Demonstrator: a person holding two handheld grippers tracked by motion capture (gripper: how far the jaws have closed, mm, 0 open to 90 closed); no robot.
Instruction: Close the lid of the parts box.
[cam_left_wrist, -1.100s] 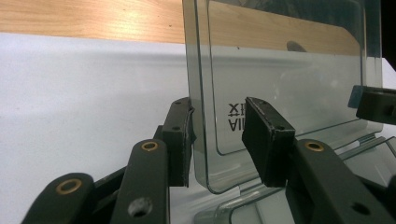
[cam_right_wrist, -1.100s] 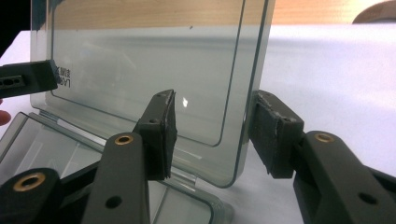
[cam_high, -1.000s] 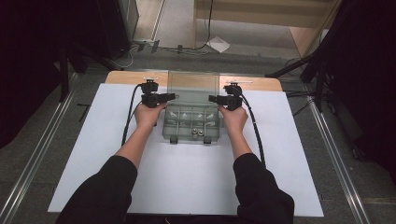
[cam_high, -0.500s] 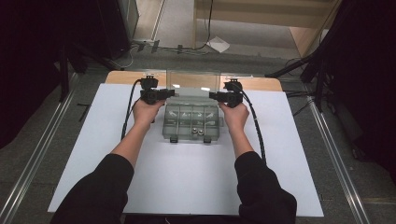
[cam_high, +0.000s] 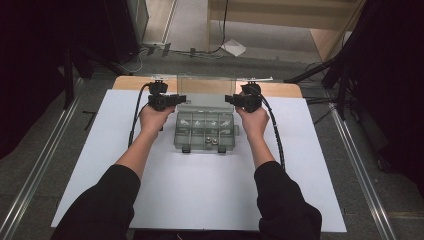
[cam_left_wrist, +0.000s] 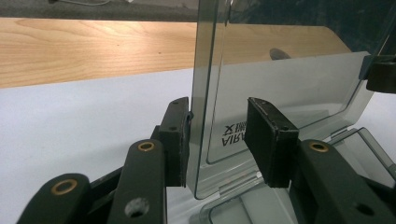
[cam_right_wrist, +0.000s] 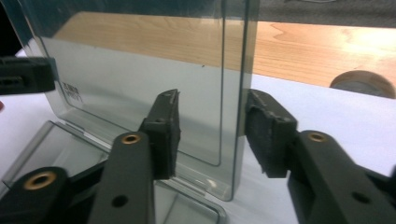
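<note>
My left gripper straddles the left edge of the upright clear lid: the outer pad touches the lid's edge, the inner pad stands off the face, so spread, not pinching. My right gripper straddles the lid's right edge the same way, with a gap at both pads; its jaws have just been closing and the lid is between them.

Against the earlier high view: both hands sit about where they were, up at the back corners of the box, and the lid stands upright as before. Left jaws barely changed.

The compartment box lies centre frame in the high view, just below the grippers and between my hands. Small metal parts sit in the lower right cells, pale bits in the upper row; I can't tell what they are. Two dark latches are on the near rim. Black cables run down along both forearms.

The lid is smoky see-through plastic, flat with rounded corners and a raised rim, with printed lettering low on it. The box sits on a white matte sheet, with a light wood tabletop strip behind it. Jaws are black, pads are rubbery blocks, brass pins in the links. A round wooden disc is at right in the right gripper view.
</note>
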